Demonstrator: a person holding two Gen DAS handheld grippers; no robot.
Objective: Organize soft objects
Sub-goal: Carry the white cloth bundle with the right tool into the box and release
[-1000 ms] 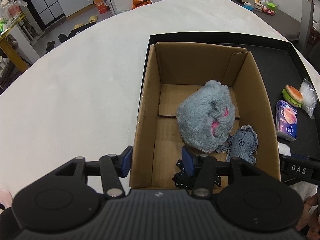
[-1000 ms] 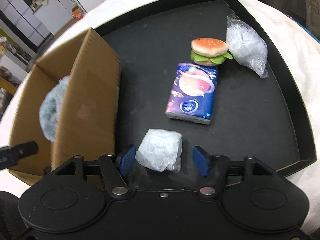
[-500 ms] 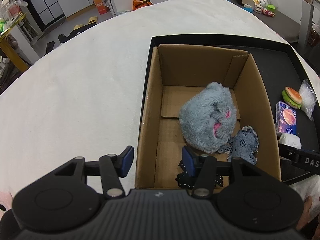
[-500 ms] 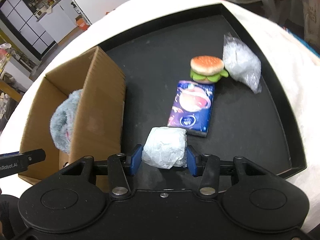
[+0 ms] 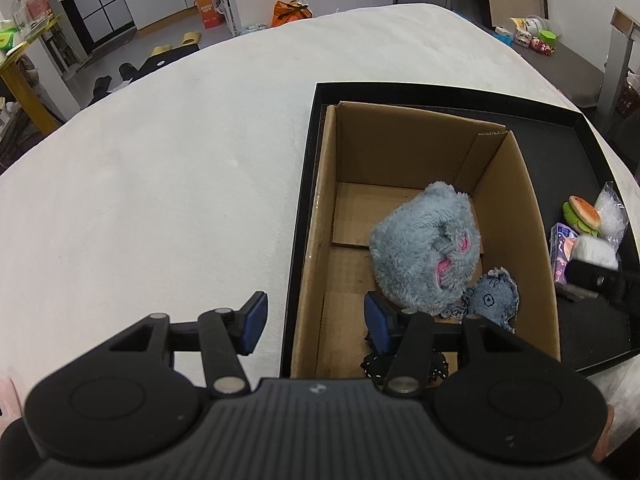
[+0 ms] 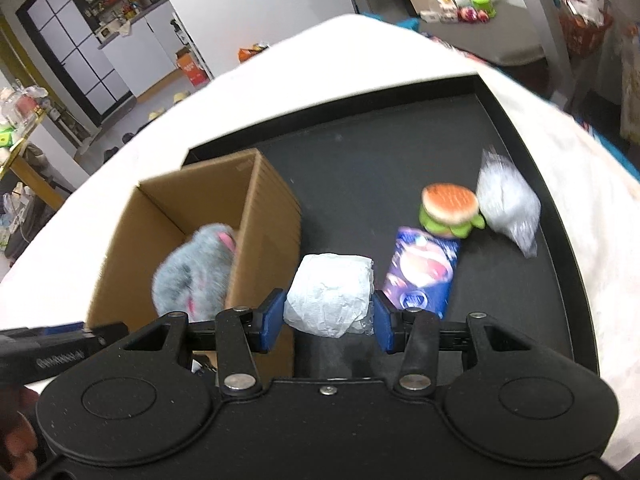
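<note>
The right tongs (image 6: 327, 322) are pinching a white crumpled bundle (image 6: 328, 294), having just closed on it, holding it above the black tray (image 6: 560, 216) beside the cardboard box (image 6: 264, 216). The left tongs (image 5: 316, 322) are standing spread and empty, straddling the box's near wall, with the grey plush (image 5: 424, 256) lying inside.

The left gripper (image 5: 312, 322) hovers, jaws apart, over the cardboard box (image 5: 316, 240) holding a grey plush (image 5: 424, 256).

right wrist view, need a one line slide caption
Right gripper holds a white wrapped bundle beside the cardboard box, above the black tray.
</note>
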